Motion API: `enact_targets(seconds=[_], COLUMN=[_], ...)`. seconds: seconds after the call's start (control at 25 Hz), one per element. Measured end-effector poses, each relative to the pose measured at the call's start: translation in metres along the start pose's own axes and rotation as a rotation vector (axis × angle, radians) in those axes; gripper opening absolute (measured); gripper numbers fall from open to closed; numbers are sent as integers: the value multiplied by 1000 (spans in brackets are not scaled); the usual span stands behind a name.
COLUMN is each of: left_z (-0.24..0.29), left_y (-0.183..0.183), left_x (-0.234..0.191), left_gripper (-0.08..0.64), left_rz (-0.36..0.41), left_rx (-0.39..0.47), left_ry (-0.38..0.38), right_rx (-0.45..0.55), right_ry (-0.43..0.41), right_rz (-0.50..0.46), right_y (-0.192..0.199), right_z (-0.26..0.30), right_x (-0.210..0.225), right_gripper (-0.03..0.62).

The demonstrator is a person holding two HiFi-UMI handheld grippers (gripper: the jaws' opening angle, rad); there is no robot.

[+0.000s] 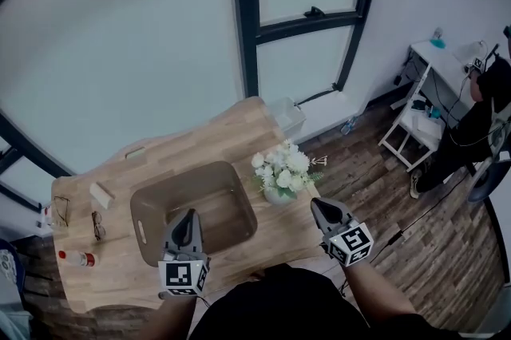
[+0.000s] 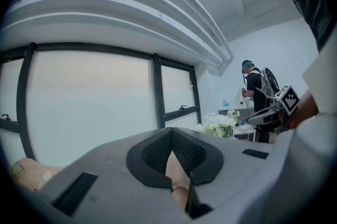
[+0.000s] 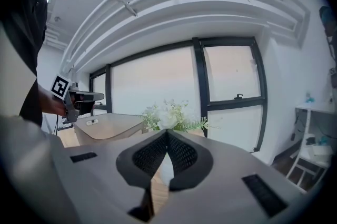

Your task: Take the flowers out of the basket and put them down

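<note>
A bunch of white flowers (image 1: pixel 283 169) stands in a pale vase (image 1: pixel 278 197) on the wooden table (image 1: pixel 200 140), just right of the taupe basket (image 1: pixel 144 199), whose inside looks bare. My left gripper (image 1: pixel 188 215) hovers over the basket's near rim, jaws shut with nothing between them. My right gripper (image 1: pixel 314 204) is at the table's near right corner, just beside the vase, also shut and holding nothing. The right gripper view has the flowers (image 3: pixel 168 115) straight ahead past its own jaw tips (image 3: pixel 167 133), with the basket (image 3: pixel 108 125) to the left. The flowers (image 2: pixel 221 124) also show in the left gripper view.
On the table's left end lie a bottle with a red label (image 1: pixel 77 258), glasses (image 1: pixel 97 225) and a small pale block (image 1: pixel 101 195). A white box (image 1: pixel 287 116) sits by the window. At the far right, a person (image 1: pixel 471 131) stands beside a white desk (image 1: pixel 423 123).
</note>
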State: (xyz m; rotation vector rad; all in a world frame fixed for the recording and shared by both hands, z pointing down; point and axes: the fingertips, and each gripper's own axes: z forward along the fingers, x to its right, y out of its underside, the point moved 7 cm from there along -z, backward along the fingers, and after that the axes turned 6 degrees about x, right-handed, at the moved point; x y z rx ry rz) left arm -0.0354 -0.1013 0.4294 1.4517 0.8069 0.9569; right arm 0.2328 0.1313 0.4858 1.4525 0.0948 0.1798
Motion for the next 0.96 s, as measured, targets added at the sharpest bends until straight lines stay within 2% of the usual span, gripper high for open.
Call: enact_targets(seconds=[0.96], left_z=[31], left_y=[-2], left_x=[7], left_gripper=[5], left_rz=[-19], left_rx=[19], left_ry=[56], right_rx=[9], right_ry=[52], right_rz=[11], right_y=[1], right_z=[3], right_x=[17], right_gripper=[23])
